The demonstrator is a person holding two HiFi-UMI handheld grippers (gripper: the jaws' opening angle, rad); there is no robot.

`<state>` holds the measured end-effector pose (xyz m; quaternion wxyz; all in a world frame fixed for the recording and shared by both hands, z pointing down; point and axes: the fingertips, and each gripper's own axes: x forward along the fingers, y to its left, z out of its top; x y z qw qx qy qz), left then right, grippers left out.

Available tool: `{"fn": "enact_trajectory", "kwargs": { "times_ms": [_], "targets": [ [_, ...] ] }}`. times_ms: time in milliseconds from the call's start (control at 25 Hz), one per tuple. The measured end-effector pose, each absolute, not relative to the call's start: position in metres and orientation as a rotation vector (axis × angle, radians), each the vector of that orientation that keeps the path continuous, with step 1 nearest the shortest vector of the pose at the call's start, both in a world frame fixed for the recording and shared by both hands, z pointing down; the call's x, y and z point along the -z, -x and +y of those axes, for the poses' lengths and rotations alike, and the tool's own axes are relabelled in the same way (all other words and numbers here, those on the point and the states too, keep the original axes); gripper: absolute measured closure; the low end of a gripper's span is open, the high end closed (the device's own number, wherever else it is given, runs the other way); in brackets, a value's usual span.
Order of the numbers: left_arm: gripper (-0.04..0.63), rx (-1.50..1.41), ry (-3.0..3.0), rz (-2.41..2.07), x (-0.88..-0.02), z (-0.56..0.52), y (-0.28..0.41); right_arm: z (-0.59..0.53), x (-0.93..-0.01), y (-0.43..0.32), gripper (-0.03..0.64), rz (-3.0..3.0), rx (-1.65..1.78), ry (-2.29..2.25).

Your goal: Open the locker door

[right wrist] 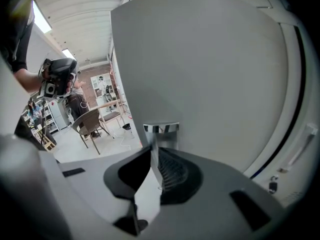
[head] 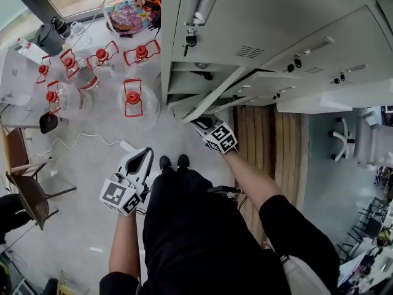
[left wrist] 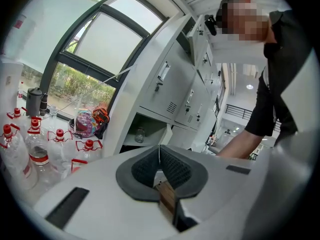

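**A:** Where is the locker door [head: 212, 97] right now?

**B:** It stands partly swung out from the bank of grey lockers [head: 276, 17], in the lower row, with its free edge turned towards the person. The compartment behind it is open.

**A:** And the right arm?

**B:** It is stretched forward. The bare right forearm [head: 249, 180] runs from the black sleeve up to the right hand-held gripper [head: 198, 123], which meets the door's free edge and tilts somewhat downward. In the right gripper view the thin edge of the door [right wrist: 200, 74] passes straight between the jaws. The right hand-held gripper [right wrist: 157, 156] is clamped on the door just below a small chrome handle [right wrist: 161, 129].

**A:** What about the left arm?

**B:** The left forearm [head: 124, 244] is tucked in along the body, holding the left hand-held gripper [head: 146, 153] out in front of the hip. It points roughly level, towards the lockers, and touches nothing.

**A:** Is it holding anything?

**B:** No. In the left gripper view the left hand-held gripper [left wrist: 160, 156] has its ribbed pads pressed together with nothing between them.

**A:** What else is nearby?

**B:** Clear water jugs with red handles [head: 132, 97] stand on the floor [head: 86, 226] to the left of the lockers. A chair [head: 31, 195] sits further left.
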<state>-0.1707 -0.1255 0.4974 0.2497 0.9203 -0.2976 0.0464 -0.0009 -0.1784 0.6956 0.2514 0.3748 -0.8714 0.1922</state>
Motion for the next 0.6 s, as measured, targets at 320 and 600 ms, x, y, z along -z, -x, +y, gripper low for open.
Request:
{"fn": "enact_trajectory", "kwargs": {
  "times_ms": [320,600],
  "targets": [
    [0.577,-0.133,-2.522,-0.789,-0.500,-0.119,0.162,-0.172,-0.696,-0.005,0.558,-2.380,-0.518,-1.000],
    [0.577,-0.130,-2.505,-0.894,-0.499,-0.109,0.145,-0.168,-0.696,-0.007,0.560,-2.416,-0.494,-0.946]
  ]
}}
